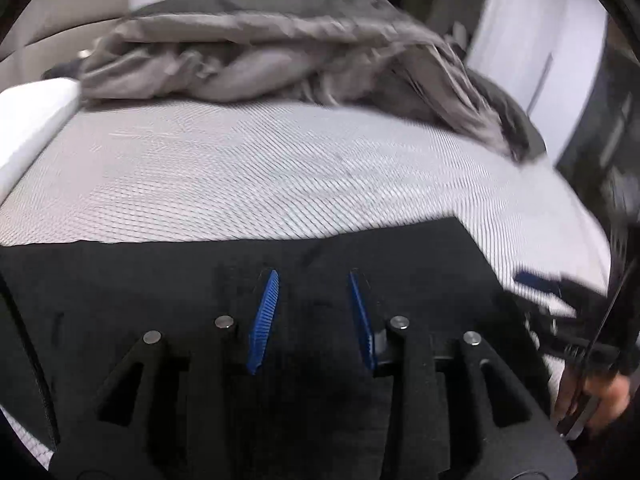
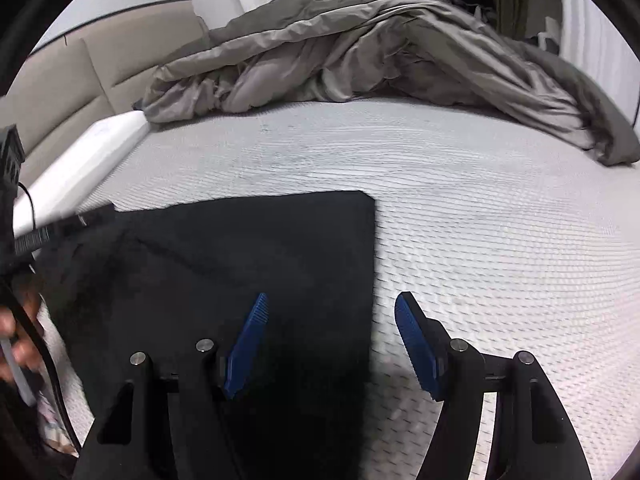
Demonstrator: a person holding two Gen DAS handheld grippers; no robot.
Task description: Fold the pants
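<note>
The black pants lie flat as a folded rectangle on the white textured mattress. My left gripper hovers over the pants with a moderate gap between its blue pads and no cloth pinched. My right gripper stands wide open across the pants' right edge: its left finger is over the cloth, its right finger over bare mattress. The right gripper shows blurred at the right edge of the left wrist view. Part of the left tool and a hand show at the left of the right wrist view.
A crumpled grey duvet is heaped across the far side of the bed. A white bolster runs along the left edge beside a beige padded headboard. Bare mattress lies between pants and duvet.
</note>
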